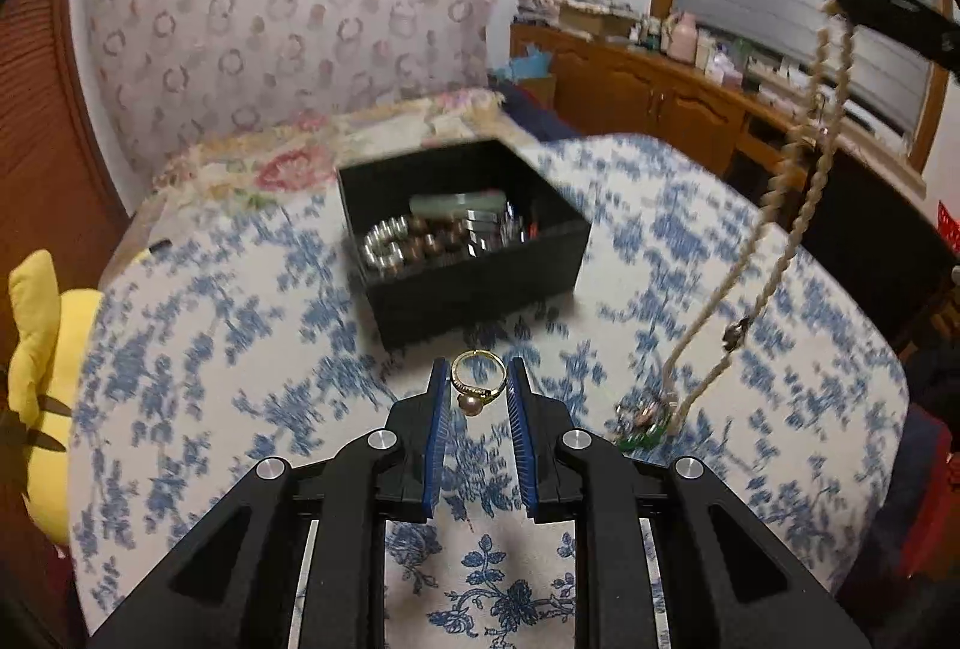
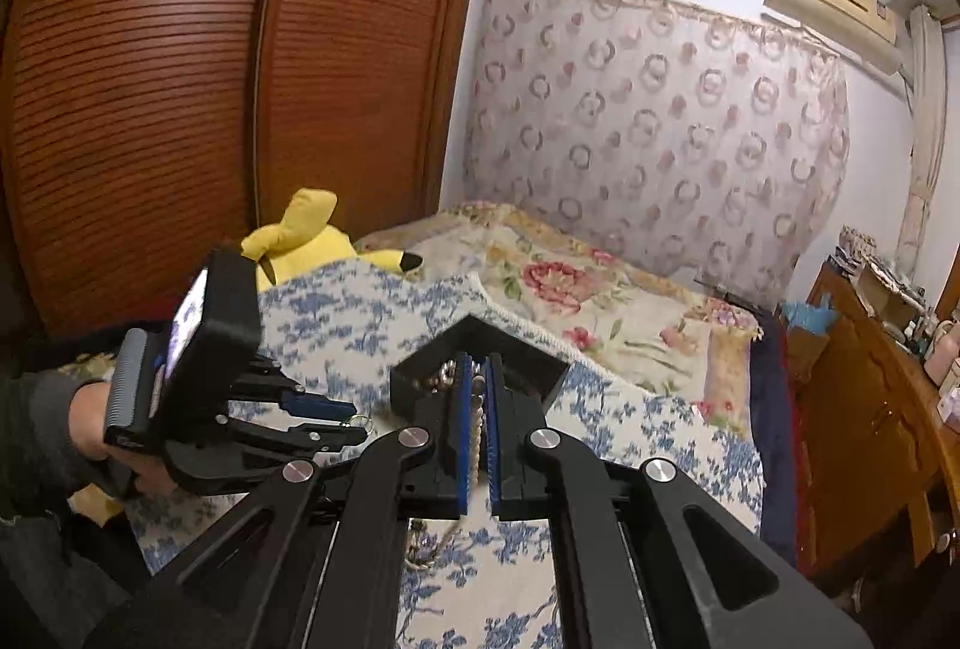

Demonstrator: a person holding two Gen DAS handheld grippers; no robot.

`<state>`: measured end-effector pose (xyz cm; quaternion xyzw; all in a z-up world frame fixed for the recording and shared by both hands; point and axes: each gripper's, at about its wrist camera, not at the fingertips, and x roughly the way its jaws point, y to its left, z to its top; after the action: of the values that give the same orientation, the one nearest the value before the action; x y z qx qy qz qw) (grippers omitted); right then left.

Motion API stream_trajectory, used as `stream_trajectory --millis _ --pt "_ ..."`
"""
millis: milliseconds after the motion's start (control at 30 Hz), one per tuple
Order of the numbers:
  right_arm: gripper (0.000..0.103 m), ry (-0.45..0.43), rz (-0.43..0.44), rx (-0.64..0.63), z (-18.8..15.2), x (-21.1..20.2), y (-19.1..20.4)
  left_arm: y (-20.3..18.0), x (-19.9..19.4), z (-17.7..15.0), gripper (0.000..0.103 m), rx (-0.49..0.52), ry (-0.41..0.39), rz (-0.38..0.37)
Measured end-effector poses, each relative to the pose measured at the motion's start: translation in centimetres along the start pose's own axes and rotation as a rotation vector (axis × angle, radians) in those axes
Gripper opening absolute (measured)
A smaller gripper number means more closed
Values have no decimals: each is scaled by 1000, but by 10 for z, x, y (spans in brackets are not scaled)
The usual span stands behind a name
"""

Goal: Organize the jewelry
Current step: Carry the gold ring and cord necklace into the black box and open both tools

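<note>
1. A gold ring [image 1: 475, 378] is pinched between the tips of the left gripper [image 1: 478, 379], above the blue-flowered bedspread [image 1: 240, 349].
2. A pearl necklace [image 1: 798, 205] is clamped in the closed right gripper [image 2: 478, 397] and hangs from it.
3. A black box [image 1: 474, 277] of jewelry is seen just beyond.

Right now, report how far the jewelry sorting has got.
Done: bead bracelets already lie in the black box. In hand: left gripper pinches a gold pearl ring; right gripper holds a pearl necklace, lifted. Left: both pieces into the box.
</note>
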<state>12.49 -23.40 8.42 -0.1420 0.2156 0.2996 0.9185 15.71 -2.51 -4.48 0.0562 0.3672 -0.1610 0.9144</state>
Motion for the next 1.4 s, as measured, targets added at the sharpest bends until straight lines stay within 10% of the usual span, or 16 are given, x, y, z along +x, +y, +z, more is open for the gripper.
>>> stream_trajectory --millis 833,1400 --pt "5 -142 -44 21 80 30 -39 24 -9 55 18 -31 -94 29" --pt "6 44 78 107 22 125 -49 44 47 77 18 -51 -41 37"
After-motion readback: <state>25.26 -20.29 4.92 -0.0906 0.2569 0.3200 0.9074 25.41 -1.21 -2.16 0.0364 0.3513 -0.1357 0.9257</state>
